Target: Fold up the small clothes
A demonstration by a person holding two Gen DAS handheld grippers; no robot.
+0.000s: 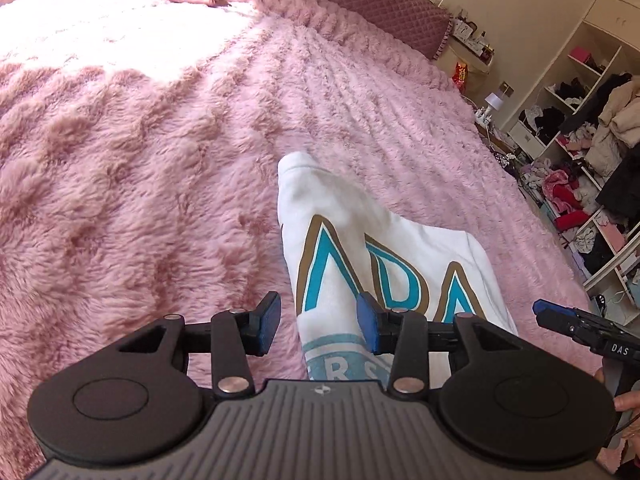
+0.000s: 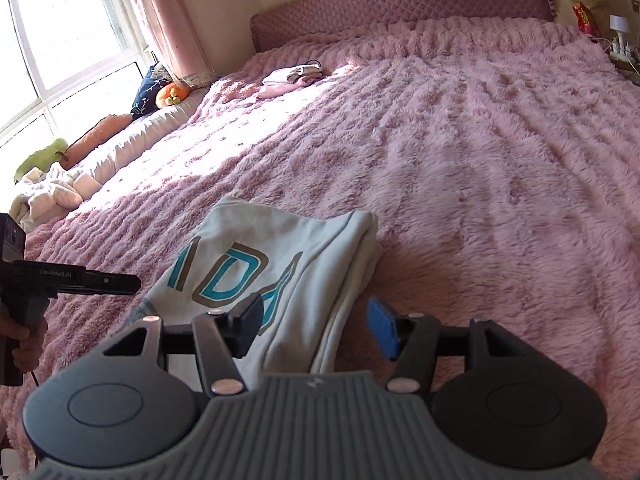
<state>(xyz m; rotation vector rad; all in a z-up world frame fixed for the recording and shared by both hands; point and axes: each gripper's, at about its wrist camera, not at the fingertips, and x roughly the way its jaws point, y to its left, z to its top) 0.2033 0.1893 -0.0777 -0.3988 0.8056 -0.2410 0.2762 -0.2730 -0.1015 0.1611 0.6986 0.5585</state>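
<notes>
A white garment (image 1: 360, 248) with teal and brown letters lies folded on the pink fluffy bedspread (image 1: 140, 160). My left gripper (image 1: 318, 322) is open, hovering over the garment's near left edge. In the right wrist view the same garment (image 2: 280, 248) lies folded, its doubled edge to the right. My right gripper (image 2: 320, 326) is open above the garment's near right edge. Each gripper shows in the other's view: the right one (image 1: 538, 308) at the right edge, the left one (image 2: 134, 280) at the left edge.
A small pile of folded clothes (image 2: 292, 76) lies far up the bed near the quilted headboard (image 2: 400, 4). Pillows and plush toys (image 2: 172, 94) line the window side. Open shelves full of clothes (image 1: 580, 152) stand right of the bed.
</notes>
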